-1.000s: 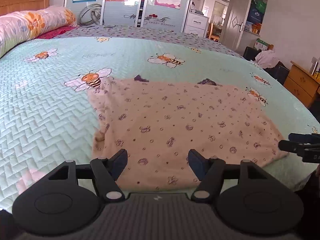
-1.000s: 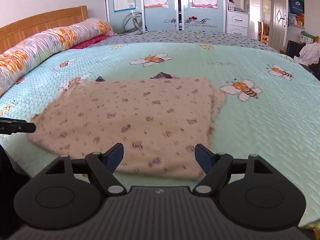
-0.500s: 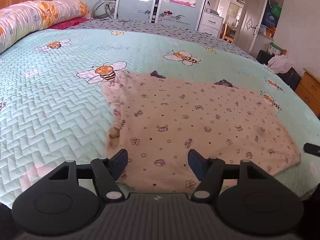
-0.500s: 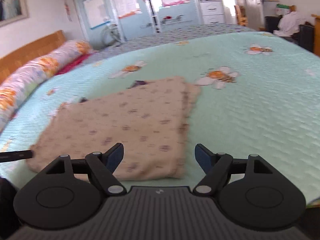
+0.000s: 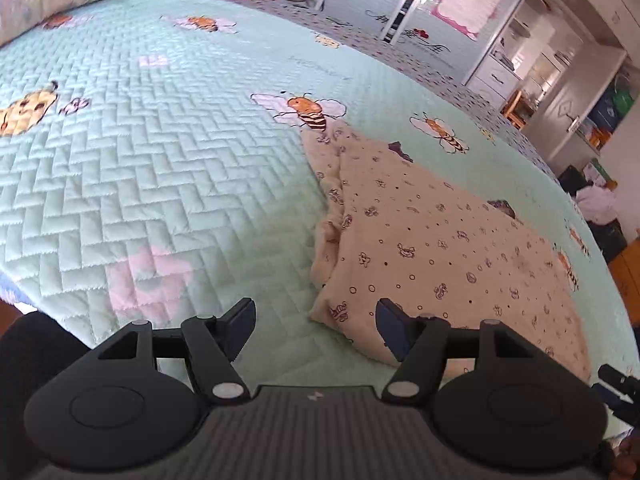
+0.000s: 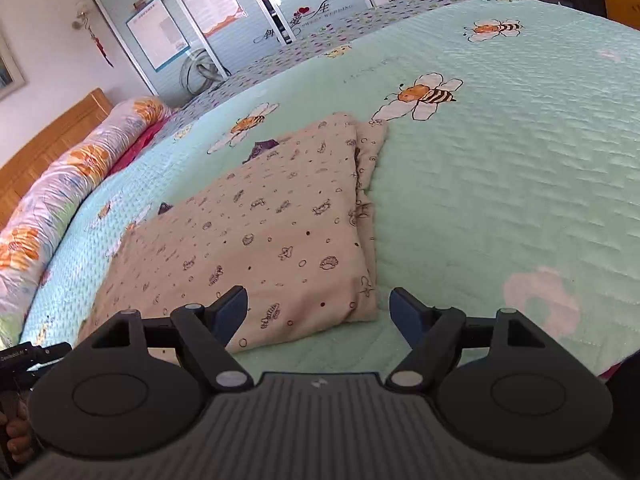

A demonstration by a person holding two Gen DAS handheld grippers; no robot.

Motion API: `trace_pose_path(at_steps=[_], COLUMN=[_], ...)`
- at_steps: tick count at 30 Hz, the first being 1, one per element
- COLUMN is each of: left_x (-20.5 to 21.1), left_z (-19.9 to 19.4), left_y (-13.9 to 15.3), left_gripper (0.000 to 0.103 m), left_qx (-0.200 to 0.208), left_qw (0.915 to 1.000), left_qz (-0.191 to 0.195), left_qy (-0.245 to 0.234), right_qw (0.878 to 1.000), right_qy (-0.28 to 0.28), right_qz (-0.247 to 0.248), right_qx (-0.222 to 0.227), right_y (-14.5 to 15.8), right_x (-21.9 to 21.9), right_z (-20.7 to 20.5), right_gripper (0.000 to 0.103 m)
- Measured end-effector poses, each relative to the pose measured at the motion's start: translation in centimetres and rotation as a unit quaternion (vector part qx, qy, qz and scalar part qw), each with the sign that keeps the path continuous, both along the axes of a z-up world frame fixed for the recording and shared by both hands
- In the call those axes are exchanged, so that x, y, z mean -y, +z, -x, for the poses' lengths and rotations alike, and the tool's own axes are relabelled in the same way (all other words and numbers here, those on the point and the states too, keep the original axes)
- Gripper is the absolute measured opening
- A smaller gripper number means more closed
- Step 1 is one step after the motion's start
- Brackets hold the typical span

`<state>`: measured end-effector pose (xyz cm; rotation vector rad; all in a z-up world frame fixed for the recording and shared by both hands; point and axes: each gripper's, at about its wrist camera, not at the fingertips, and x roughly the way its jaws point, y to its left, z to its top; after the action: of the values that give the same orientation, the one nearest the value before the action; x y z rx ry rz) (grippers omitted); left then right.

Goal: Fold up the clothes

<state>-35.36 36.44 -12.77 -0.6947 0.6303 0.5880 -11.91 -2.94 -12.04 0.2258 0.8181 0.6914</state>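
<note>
wardrobe door [image 6: 308,20] reads "sweet wedding" behind the folded garment [image 6: 260,232].

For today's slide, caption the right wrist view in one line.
Open right gripper poised at the near corner of a folded beige garment on the bee-print bedspread.

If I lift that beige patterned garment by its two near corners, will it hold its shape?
Probably not. The beige garment lies limp and flat, so it should drape and sag between the left gripper and right gripper. Its layered side edge may slip apart.
</note>
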Motion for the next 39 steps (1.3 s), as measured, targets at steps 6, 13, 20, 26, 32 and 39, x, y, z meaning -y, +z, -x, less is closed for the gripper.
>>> trace_pose_path(at_steps=[6,13,20,26,32,39], left_x=[-0.3,-1.8,0.2,2.8,3.5,4.7], left_z=[0.3,-0.4,-2.0,-4.3,-6.5,-8.0], left_y=[-0.8,-2.1,0.0,3.5,4.8,5.4], left_gripper=[0.072,0.075,0.075,0.075,0.075,0.075], left_qx=[0.031,0.097,0.043,-0.040,-0.063,-0.064], left_qw=[0.9972,0.9768,0.9893,0.9989,0.9968,0.9958], left_qz=[0.062,0.183,0.135,-0.005,-0.049,-0.061], left_qy=[0.026,0.056,0.035,0.026,0.000,-0.022], right_qw=[0.997,0.994,0.990,0.986,0.983,0.986], right_qy=[0.064,0.098,0.118,0.134,0.148,0.140], right_qz=[0.001,0.007,0.024,0.039,0.045,0.046], right_qx=[0.030,0.053,0.075,0.090,0.093,0.085], right_y=[1.9,3.3,3.8,4.3,4.5,4.3], right_x=[-3.5,-6.0,-7.3,-9.1,-11.1,-10.6], right_z=[1.5,2.6,3.8,4.6,5.2,5.4], right_gripper=[0.078,0.078,0.078,0.078,0.078,0.078])
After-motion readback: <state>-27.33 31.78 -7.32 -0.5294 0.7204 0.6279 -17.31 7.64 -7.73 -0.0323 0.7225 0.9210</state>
